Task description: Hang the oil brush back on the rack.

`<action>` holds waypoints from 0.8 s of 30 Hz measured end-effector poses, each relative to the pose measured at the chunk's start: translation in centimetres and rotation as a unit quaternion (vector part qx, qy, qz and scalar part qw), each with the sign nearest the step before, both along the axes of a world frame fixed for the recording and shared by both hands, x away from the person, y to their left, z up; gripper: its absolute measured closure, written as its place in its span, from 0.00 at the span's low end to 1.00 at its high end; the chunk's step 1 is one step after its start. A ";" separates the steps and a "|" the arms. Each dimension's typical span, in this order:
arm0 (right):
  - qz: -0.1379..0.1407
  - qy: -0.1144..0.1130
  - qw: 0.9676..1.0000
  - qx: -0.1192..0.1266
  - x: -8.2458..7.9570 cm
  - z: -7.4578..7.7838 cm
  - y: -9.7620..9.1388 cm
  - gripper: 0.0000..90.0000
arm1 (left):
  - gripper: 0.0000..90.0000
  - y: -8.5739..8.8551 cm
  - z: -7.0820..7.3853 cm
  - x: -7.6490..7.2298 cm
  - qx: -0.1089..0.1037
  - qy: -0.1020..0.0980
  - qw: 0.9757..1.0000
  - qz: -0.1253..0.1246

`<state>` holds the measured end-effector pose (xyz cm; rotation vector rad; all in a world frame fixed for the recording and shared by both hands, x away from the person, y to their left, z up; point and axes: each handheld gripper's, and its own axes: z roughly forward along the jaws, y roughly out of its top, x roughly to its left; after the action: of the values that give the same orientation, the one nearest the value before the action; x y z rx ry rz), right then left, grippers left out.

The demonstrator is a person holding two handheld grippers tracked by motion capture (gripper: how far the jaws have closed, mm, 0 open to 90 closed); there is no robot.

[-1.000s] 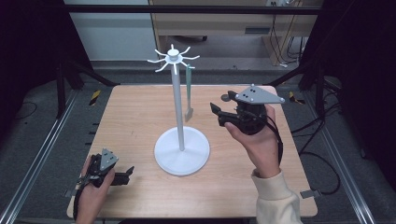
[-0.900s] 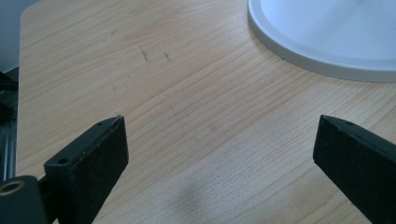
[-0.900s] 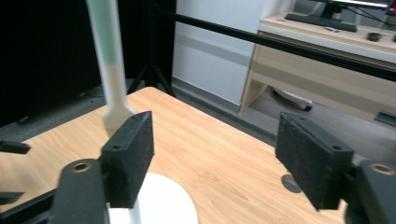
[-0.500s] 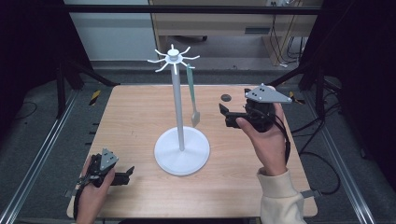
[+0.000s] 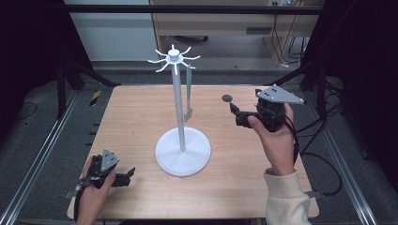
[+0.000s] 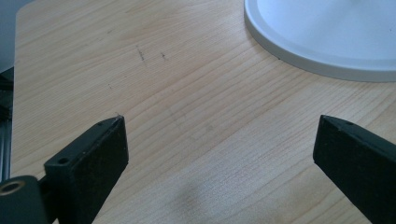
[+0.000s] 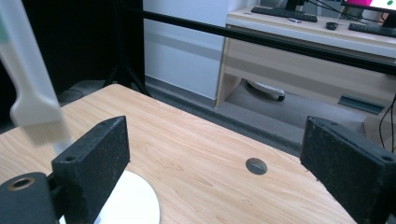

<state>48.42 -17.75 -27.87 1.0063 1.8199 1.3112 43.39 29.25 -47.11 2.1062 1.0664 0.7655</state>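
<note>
A white stand (image 5: 182,140) rises from the middle of the wooden table (image 5: 136,117), with a round base, a thin pole and a crown of hooks at the top. From a hook at about 3 o'clock on that crown hangs a brush (image 5: 188,91) with a green handle and a pale bristle head at its lower end, clear of the tabletop and just beside the pole.

The right gripper (image 5: 233,112) is held in the person's right hand (image 5: 277,140) at roughly 3 o'clock from the stand, well apart from the brush, its jaws pointing toward 9 o'clock. Its 2 jaws have just been opening and stand spread wide with nothing between them; in the right gripper view the brush (image 7: 29,88) hangs off to the upper left.

The left gripper (image 5: 129,176) rests at about 8 o'clock from the base, near the table's front edge, held by the left hand (image 5: 94,187). Its jaws are spread apart over bare wood, with the rim of the stand (image 6: 327,42) at the upper right in the left gripper view.
</note>
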 end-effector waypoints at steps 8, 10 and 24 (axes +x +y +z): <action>-0.020 0.012 1.000 0.004 0.9 -1.2 -1.3 0.09 | 0.03 0.0 0.0 0.0 0.001 -0.001 1.000 0.001; -0.027 0.020 0.999 0.006 1.2 -1.7 -1.7 0.10 | 0.03 0.0 0.0 0.0 0.000 -0.001 1.000 0.001; -0.066 0.054 0.996 0.005 3.0 -5.0 -4.1 0.11 | 0.03 0.1 0.0 0.1 0.000 -0.002 1.000 0.004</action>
<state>51.42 -21.90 -32.88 1.2031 1.7946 1.2077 43.45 29.38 -47.09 2.1017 1.0729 0.7725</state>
